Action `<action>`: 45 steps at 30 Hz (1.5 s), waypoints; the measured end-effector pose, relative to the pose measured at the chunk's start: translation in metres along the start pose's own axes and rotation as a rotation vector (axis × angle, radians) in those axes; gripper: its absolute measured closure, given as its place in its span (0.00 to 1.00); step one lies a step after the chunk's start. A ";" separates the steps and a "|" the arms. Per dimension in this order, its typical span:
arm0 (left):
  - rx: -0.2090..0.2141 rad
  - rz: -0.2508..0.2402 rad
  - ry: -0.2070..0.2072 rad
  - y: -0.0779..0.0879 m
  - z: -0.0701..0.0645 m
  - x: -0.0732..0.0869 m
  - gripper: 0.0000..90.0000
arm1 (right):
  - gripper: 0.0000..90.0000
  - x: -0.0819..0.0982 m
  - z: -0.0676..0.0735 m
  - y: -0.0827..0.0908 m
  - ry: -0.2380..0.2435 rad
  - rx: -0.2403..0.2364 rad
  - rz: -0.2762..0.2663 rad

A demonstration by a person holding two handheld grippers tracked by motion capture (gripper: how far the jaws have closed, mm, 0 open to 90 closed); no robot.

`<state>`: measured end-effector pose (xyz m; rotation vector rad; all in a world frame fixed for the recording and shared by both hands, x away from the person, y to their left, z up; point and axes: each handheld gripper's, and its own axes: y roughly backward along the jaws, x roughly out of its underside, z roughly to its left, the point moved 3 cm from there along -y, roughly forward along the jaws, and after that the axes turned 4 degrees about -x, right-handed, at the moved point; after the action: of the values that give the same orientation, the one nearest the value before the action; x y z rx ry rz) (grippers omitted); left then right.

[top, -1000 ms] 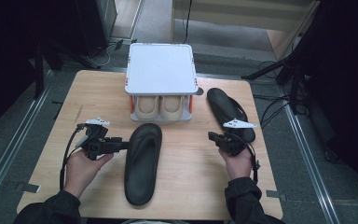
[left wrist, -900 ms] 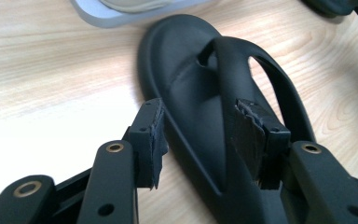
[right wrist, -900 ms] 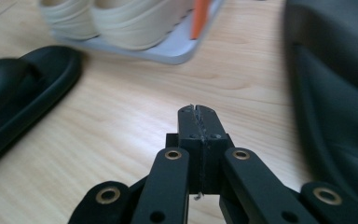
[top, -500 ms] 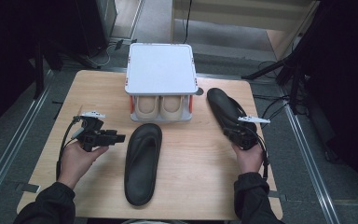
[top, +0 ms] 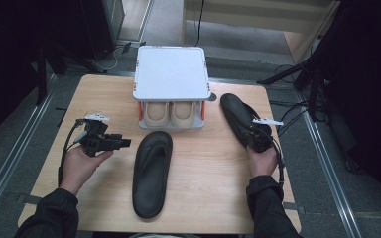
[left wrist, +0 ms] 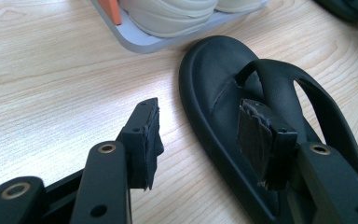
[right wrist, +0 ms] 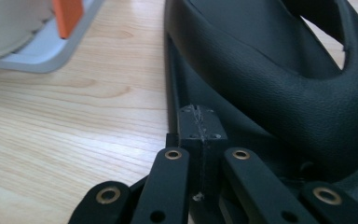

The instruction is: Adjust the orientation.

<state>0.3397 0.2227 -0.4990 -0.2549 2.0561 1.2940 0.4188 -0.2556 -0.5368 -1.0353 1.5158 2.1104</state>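
Two black sandals lie on the bench, and the hands have parted between them. A second ago the left claw sat right against the outer edge of the middle sandal; now it hangs just to that sandal's left, drawn back from it. Its jaws have just been opening and stand wide apart, released, with only bare wood between them in the high view; in the left gripper view the far pad overlaps the sandal but does not press on it. That sandal lies flat, toe toward the white shoe rack, which holds a cream pair of shoes on its lower level.

Meanwhile the right claw has travelled from the open bench near the middle out to the second sandal, which lies beside the rack's right side. In the right gripper view its jaws are clenched pad to pad with nothing between them, the tip resting at or just over the second sandal's footbed beneath the strap; whether it touches I cannot tell.

My reading: the middle sandal has been let go where it lies, and attention is shifting to the second one. With its pads closed, the right claw seems set to nudge or hook that sandal, or must open before it can grasp
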 end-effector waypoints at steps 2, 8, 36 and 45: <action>-0.001 0.005 -0.005 -0.001 0.000 0.001 0.55 | 1.00 0.001 -0.002 -0.002 -0.005 0.009 0.005; -0.001 0.006 -0.015 0.002 -0.001 0.007 0.55 | 1.00 0.007 -0.010 -0.001 -0.026 0.018 0.018; 0.009 -0.008 0.009 0.008 0.004 0.011 0.54 | 1.00 0.020 -0.042 0.025 -0.079 0.036 0.055; 0.010 0.000 0.006 0.007 0.004 0.011 0.54 | 1.00 0.022 -0.057 0.029 -0.101 0.047 0.055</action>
<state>0.3292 0.2318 -0.5020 -0.2538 2.0672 1.2839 0.4055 -0.3221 -0.5426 -0.8667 1.5542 2.1192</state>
